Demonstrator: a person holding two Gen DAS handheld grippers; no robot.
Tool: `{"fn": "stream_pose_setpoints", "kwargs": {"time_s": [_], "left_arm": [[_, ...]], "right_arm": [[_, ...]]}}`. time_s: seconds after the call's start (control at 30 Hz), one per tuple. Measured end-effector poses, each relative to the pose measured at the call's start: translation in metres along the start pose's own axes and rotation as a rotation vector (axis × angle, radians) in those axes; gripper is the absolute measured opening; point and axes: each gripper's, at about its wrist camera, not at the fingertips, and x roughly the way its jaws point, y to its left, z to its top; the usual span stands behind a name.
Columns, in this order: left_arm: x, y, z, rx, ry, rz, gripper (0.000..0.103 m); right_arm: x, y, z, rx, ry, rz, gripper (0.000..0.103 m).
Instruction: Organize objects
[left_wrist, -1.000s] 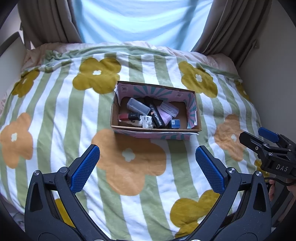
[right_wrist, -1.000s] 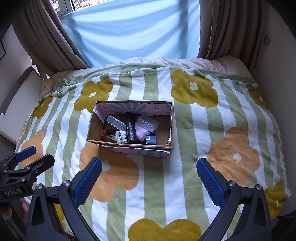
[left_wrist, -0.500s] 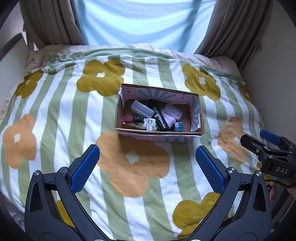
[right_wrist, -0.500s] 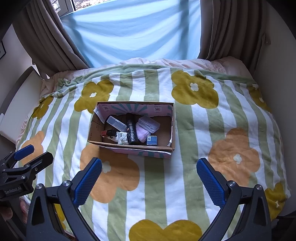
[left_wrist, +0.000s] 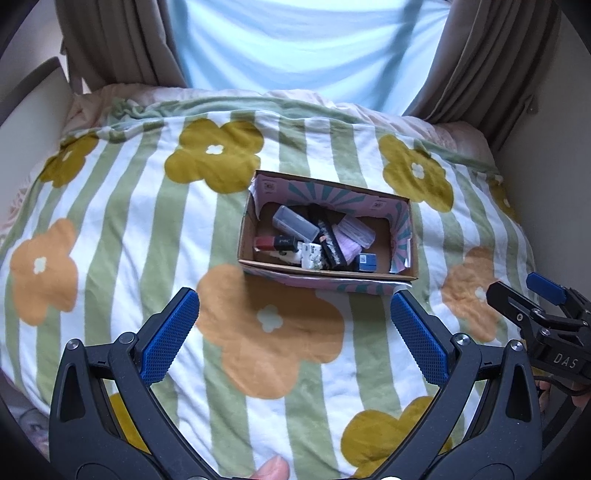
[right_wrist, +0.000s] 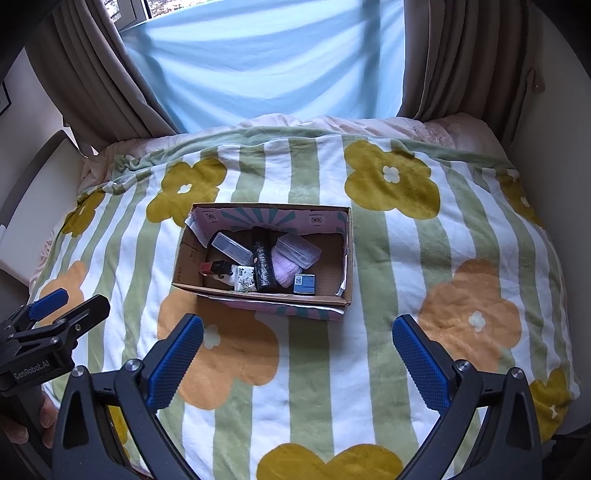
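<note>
My left gripper (left_wrist: 295, 334) and right gripper (right_wrist: 297, 356) carry blue textured pads on black frames. The blanket (right_wrist: 388, 258) shows green and white stripes with mustard and orange flowers. The box (right_wrist: 347, 258) is brown cardboard with a pink and teal sunburst lining. The curtains (right_wrist: 454, 62) are taupe.

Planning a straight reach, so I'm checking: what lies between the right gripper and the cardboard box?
Only bare flowered blanket lies between the right gripper and the cardboard box, as the right wrist view shows.
</note>
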Motion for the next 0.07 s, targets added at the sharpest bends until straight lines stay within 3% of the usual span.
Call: {"fn": "stream_pose_setpoints", "kwargs": {"time_s": [0.07], "left_arm": [[0.0078, 0.0007, -0.0003, 0.005, -0.001, 0.012, 0.103]], "right_arm": [[0.0115, -0.0026, 0.002, 0.016, 0.013, -0.002, 0.102]]}}
